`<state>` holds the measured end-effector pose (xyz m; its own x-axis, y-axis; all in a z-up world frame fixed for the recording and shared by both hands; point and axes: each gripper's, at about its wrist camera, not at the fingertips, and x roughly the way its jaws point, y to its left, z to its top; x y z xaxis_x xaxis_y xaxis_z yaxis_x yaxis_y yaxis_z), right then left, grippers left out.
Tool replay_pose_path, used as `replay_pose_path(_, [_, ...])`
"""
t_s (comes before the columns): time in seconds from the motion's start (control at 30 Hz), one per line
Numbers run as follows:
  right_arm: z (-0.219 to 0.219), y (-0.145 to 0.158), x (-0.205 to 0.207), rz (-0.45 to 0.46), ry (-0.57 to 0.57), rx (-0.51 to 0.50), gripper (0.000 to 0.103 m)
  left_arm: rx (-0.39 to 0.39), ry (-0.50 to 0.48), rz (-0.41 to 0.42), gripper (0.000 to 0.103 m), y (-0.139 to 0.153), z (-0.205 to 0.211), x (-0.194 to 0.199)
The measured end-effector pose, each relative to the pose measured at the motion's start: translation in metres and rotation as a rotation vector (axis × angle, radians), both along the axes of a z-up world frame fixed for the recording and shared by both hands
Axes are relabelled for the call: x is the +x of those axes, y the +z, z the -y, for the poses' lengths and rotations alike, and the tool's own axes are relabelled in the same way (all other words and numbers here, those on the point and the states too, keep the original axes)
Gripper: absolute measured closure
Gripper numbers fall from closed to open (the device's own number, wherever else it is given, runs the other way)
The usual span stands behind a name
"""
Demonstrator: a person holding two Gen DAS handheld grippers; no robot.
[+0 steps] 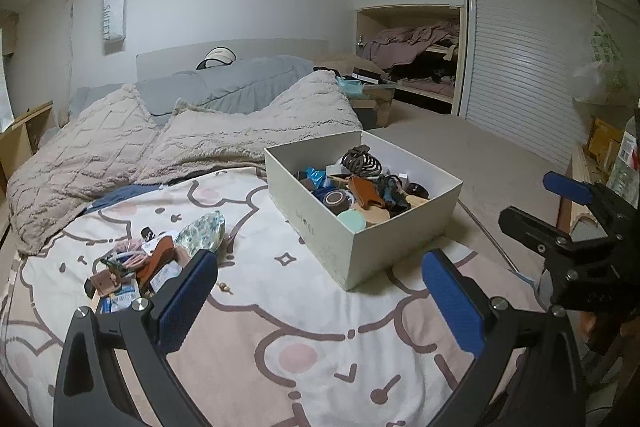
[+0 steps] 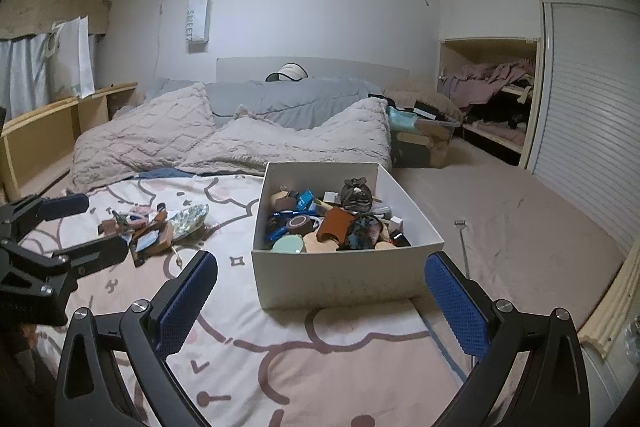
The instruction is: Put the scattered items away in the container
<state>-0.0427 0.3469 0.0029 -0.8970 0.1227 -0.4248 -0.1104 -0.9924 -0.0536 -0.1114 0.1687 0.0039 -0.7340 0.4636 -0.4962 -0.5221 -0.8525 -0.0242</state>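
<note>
Scattered items (image 1: 152,263) beside white box (image 1: 320,223), both tools spread (empty), curtains (image 2: 24,75) only in right view.

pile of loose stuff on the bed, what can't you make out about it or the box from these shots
- Pile, left wrist view: the left gripper finger covers its near edge; lower items are overlapped.
- Pile, right wrist view: too small to identify items; the left gripper hides its left part.
- Box: contents beneath the top layer are buried.

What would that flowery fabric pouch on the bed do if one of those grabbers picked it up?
The floral pouch looks like soft cloth, so it would probably sag and fold rather than stay stiff. It seems light. Lying against the loose pile, it might drag neighbouring pieces along.
</note>
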Motion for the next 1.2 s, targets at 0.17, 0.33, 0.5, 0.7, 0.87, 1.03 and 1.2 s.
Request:
replay_pose_path(0.17, [0.005, -0.008, 0.01, 0.004, -0.003, 0.015, 0.0, 0.011, 0.006, 0.015, 0.0, -0.006, 0.005, 0.008])
replay_pose_path(0.33, [0.009, -0.009, 0.019, 0.003, -0.006, 0.018, 0.0, 0.01, 0.015, 0.017, 0.0, -0.009, 0.008, 0.017])
replay_pose_path(0.5, [0.015, -0.009, 0.028, -0.002, -0.004, 0.027, 0.0, 0.018, 0.016, 0.017, 0.0, -0.009, 0.014, 0.026])
replay_pose_path(0.7, [0.018, -0.007, 0.036, -0.007, -0.002, 0.018, 0.0, 0.023, 0.026, 0.021, 0.0, -0.01, 0.02, 0.036])
replay_pose_path(0.87, [0.02, -0.008, 0.039, -0.007, -0.003, 0.021, 0.0, 0.021, 0.03, 0.022, 0.0, -0.011, 0.024, 0.041])
replay_pose_path(1.03, [0.023, -0.008, 0.043, -0.007, -0.006, 0.016, 0.0, 0.021, 0.03, 0.016, 0.0, -0.01, 0.026, 0.045])
replay_pose_path(1.2, [0.025, -0.007, 0.046, -0.009, -0.005, 0.022, 0.0, 0.025, 0.037, 0.011, 0.0, -0.009, 0.028, 0.049])
